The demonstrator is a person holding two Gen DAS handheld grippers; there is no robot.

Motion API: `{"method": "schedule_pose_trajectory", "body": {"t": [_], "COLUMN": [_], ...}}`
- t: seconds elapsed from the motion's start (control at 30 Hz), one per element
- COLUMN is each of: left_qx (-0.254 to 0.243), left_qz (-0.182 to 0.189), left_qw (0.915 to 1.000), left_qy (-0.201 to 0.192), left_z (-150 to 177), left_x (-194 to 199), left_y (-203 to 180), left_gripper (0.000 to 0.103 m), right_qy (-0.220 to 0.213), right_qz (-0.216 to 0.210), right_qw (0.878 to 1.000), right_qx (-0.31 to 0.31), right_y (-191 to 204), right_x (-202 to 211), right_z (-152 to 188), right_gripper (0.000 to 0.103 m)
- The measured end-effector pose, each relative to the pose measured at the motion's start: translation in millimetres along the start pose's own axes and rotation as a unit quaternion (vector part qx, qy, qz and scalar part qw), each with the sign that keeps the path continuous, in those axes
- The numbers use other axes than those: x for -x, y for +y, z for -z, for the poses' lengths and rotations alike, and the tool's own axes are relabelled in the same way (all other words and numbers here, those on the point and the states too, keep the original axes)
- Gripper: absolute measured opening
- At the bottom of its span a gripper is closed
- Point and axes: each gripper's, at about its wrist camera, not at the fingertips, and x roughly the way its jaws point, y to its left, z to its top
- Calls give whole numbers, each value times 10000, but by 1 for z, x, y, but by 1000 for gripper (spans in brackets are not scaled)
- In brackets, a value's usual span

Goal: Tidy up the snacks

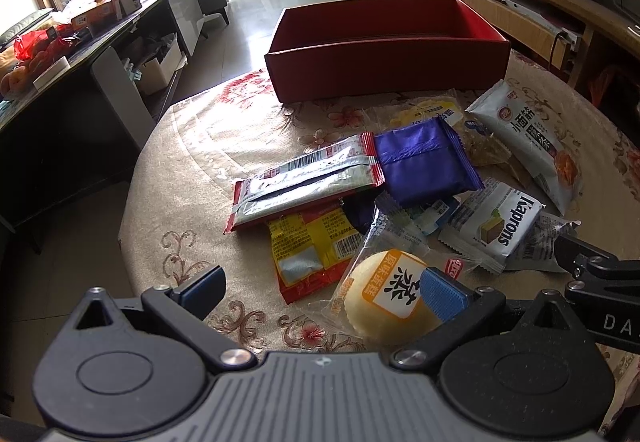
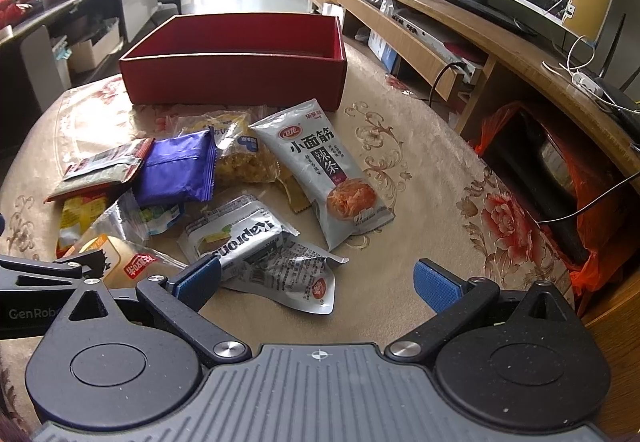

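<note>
A pile of snack packets lies on a round table with a floral cloth (image 1: 192, 145). An empty red box (image 1: 384, 49) stands behind the pile; it also shows in the right wrist view (image 2: 236, 77). My left gripper (image 1: 320, 292) is open over the near edge of the pile, its right fingertip over a clear-wrapped round cake (image 1: 384, 294), with a yellow-red packet (image 1: 308, 246) just ahead. My right gripper (image 2: 318, 280) is open, with a crumpled silver packet (image 2: 292, 278) between its fingers and a Kaprons packet (image 2: 240, 234) by its left finger.
A purple packet (image 1: 424, 161), a silver-red packet (image 1: 308, 177) and a long grey spicy-strip packet (image 2: 324, 169) lie further back. A dark sideboard (image 1: 80, 53) stands to the left. A wooden TV cabinet (image 2: 480, 29) with cables runs along the right.
</note>
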Motion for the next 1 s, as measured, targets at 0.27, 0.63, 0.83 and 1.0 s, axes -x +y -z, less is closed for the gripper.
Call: {"method": "schedule_pose_trajectory", "body": {"t": [0.27, 0.63, 0.83, 1.0], "left_qx": [-1, -37, 31, 9], "left_qz": [2, 26, 142, 160], "left_qw": [10000, 10000, 9998, 9996], "left_qy": [5, 71, 153, 251], "left_z": [0, 1, -2, -1], "left_x": [0, -4, -7, -12], "left_y": [0, 0, 2, -1], "left_gripper": [102, 101, 102, 102], "right_qy": [8, 80, 115, 170], "right_qz": [1, -33, -61, -92], "right_qw": [10000, 10000, 9999, 9997], "right_qx": [2, 38, 89, 161], "right_y": [0, 0, -2, -2], "right_x": [0, -3, -6, -8], "right_z": [0, 1, -2, -4], "right_gripper": [103, 103, 103, 103]}}
